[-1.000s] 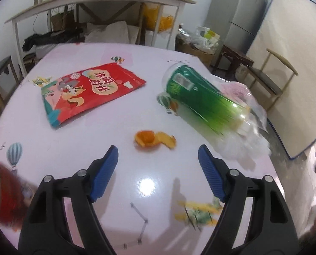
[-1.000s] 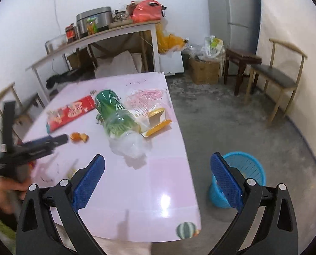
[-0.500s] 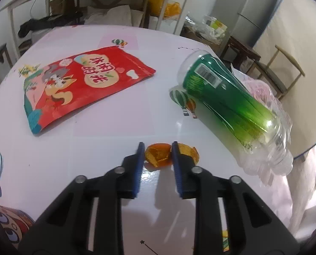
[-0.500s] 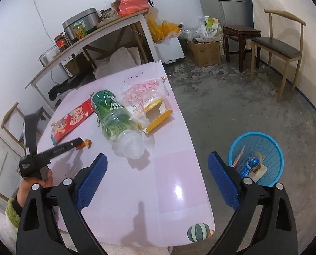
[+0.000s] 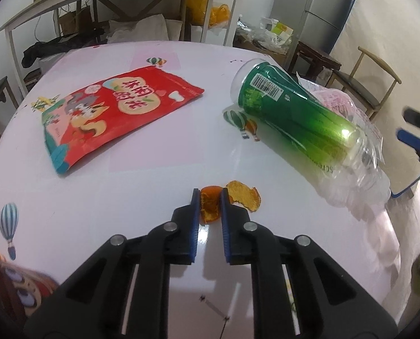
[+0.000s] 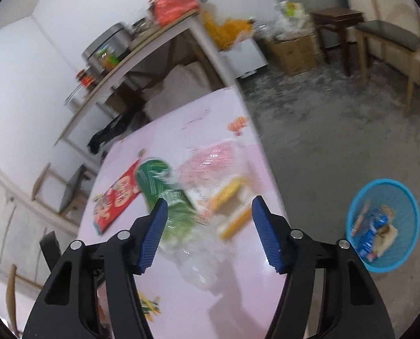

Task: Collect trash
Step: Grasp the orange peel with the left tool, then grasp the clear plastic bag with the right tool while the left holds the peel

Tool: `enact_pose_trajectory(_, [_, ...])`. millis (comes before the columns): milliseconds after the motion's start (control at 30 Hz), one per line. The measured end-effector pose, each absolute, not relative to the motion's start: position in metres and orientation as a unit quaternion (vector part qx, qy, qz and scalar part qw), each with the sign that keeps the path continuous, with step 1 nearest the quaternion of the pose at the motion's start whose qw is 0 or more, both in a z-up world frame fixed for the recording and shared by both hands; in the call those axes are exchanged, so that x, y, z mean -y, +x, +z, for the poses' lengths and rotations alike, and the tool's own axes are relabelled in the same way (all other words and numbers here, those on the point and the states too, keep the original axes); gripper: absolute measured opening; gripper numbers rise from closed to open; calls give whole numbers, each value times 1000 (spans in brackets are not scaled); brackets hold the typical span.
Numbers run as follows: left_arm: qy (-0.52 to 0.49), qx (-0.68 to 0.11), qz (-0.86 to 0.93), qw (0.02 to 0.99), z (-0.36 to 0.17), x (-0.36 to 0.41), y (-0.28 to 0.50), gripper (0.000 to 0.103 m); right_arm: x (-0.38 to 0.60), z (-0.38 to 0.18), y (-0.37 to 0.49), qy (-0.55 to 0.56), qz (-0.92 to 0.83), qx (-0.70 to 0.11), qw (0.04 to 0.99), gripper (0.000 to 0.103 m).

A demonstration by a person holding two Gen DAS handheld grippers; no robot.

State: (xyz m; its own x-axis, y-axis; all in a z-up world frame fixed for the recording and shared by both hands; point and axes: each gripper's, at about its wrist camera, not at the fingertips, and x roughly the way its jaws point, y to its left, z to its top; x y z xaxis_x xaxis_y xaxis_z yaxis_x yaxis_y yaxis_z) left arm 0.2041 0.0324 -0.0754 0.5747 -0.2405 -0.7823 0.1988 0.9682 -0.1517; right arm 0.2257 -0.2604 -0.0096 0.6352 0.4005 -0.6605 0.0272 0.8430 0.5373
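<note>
A red snack bag (image 5: 116, 115) is seen lying flat toward the left edge of the pink table (image 5: 142, 169), well apart from everything else. At the near middle of the table, an orange peel piece (image 5: 209, 208) is pinched between the blue pads of the left gripper (image 5: 209, 200), whose jaws have just been closing and are now almost together; a second peel piece (image 5: 244, 196) lies just beside the right pad, on the tabletop. Toward the right edge, a green plastic bottle (image 5: 297, 118) is laid on its side, tilted across the table, with crumpled clear plastic (image 5: 359, 180) at its near end. In the blurred right wrist view, the right gripper (image 6: 210, 206) is held above the bottle and a yellow carton (image 6: 229, 197), its jaws partly open after closing somewhat, with nothing gripped. A blue trash basket (image 6: 407, 195) stands on the floor beyond the table's right edge, wrappers inside.
</note>
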Motion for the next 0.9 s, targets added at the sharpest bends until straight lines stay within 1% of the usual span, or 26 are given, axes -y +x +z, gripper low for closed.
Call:
enact_pose_trajectory(67, [-27,-445,-126,886,-77,-36,197,12,244,-16,234,246,118,-431,860,61])
enact_pose_trajectory(167, [-19,-446,-133,885,-78,-38,179,12,221,-26,246,195,98,-455,863,61])
enact_pose_trajectory(300, [-11,-446,-141,884,-77,-42,158,12,201,-39,249,194,118,-482,846,61])
enact_pose_trajectory(433, [-10,-442,-140,886,-77,-48,145,12,179,-27,242,186,184,-468,844,61])
enact_pose_trajectory(533, [-20,-442,-138,886,-77,-51,141,12,179,-20,239,182,169,-461,852,61])
enact_pose_trajectory(700, [-28,-442,-140,885,-77,-56,138,12,201,-11,227,209,146,-438,862,61])
enact_pose_trajectory(733, [-30,-442,-141,885,-77,-57,138,12,209,-9,223,212,137,-432,866,62])
enact_pose_trajectory(900, [-35,-441,-144,885,-78,-59,134,12,238,-3,232,209,88,-425,876,74])
